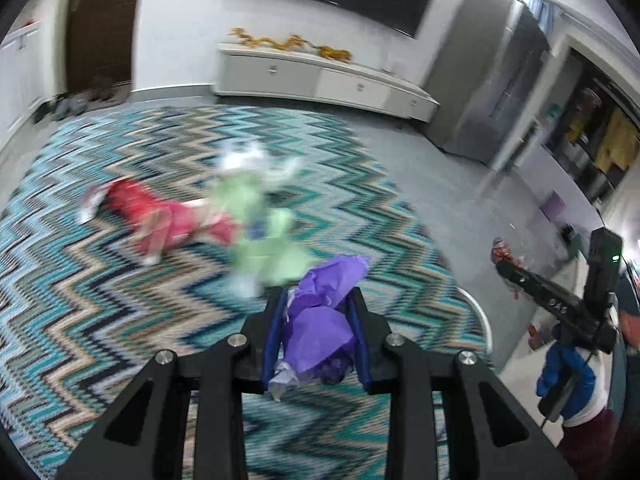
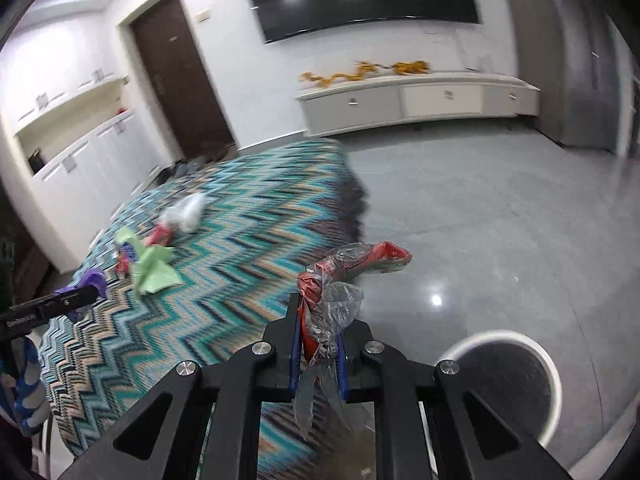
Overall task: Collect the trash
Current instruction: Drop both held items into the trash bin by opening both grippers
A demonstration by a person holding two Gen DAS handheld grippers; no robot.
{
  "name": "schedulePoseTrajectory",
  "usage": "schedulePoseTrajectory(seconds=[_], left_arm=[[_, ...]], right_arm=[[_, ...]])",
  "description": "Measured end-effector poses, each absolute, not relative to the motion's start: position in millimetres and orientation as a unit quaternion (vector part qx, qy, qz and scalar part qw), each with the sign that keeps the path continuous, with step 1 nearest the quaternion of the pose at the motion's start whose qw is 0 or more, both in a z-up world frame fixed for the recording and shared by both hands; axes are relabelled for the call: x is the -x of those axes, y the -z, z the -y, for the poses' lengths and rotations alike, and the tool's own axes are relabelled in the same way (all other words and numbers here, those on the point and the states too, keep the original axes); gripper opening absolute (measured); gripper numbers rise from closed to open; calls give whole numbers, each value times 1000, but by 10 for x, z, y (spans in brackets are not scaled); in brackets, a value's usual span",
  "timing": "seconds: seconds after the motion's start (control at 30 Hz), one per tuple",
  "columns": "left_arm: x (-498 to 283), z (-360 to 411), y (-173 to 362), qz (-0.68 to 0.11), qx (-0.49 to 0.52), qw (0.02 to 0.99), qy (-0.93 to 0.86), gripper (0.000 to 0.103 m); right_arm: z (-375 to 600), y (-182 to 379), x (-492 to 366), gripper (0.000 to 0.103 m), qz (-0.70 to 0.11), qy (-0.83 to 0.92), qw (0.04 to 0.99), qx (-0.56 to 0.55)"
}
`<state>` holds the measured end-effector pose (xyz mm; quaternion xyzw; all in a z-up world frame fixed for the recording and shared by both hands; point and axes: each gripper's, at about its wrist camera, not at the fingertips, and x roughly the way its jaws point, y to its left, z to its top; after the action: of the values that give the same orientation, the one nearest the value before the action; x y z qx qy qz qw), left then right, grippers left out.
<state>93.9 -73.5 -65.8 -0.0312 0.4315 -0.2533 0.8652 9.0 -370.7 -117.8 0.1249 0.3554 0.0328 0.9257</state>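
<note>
A: Which hand was nearer the bin (image 2: 554,364)?

B: The right hand-held gripper (image 2: 320,344), clamped on a red wrapper (image 2: 352,266); the bin lay on the floor just to its lower right.

A: And the left?

B: The left hand-held gripper (image 1: 318,330) pinched purple paper (image 1: 320,320) over the rug (image 1: 100,300), farther from the bin, I'd judge.

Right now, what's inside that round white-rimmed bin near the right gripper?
The bin shows only a dark liner inside; no trash is visible. Its near part is cut off by the picture's edge and the right gripper, which is shut on a red-and-clear wrapper.
</note>
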Motion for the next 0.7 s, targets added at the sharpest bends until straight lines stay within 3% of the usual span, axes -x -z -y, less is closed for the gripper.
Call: schedulePoseTrajectory(seconds=[0.57,0.6,0.7], left_arm=[[-933,3399,887,-472,-42,775,418,30],[-933,3503,920,-477,-41,768,425,31],[-934,3796,1002,-489,-39,751,441,47]], right_arm=[[5037,1906,416,14,-401,92,890,-198],[5086,1947,429,14,-403,95,888,-202],[5208,2059,483,19,-411,109,880,-210]])
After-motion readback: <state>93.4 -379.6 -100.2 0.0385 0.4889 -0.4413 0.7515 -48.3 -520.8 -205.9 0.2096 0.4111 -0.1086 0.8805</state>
